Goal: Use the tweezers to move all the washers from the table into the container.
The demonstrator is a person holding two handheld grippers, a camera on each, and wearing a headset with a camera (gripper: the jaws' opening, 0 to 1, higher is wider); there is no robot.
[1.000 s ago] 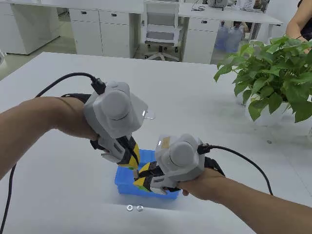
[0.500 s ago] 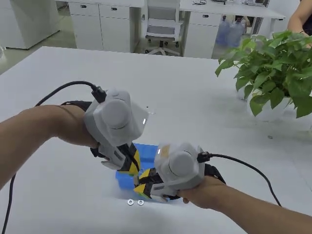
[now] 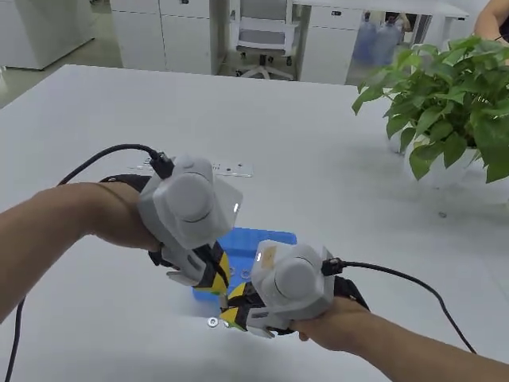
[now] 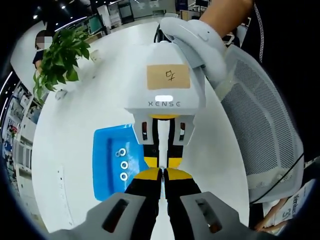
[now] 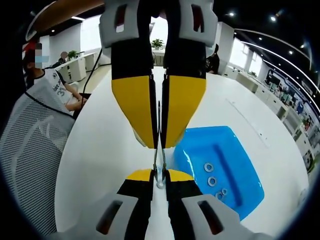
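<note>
I log container (image 3: 266, 239) bright blue | washers (image 4: 123, 164) silver | table (image 3: 95, 119) plain white | left gripper (image 3: 216, 278) and right gripper (image 3: 231, 306) pale grey shells, yellow-and-black jaws | tweezers (image 5: 159, 145) bare silver metal | far right plant (image 3: 445, 95) green | cable (image 3: 118, 147) black

An open-plan office is indicated by white cabinets (image 3: 163, 36), a swivel chair (image 3: 261, 38), and a potted plant (image 3: 449, 87).
</note>
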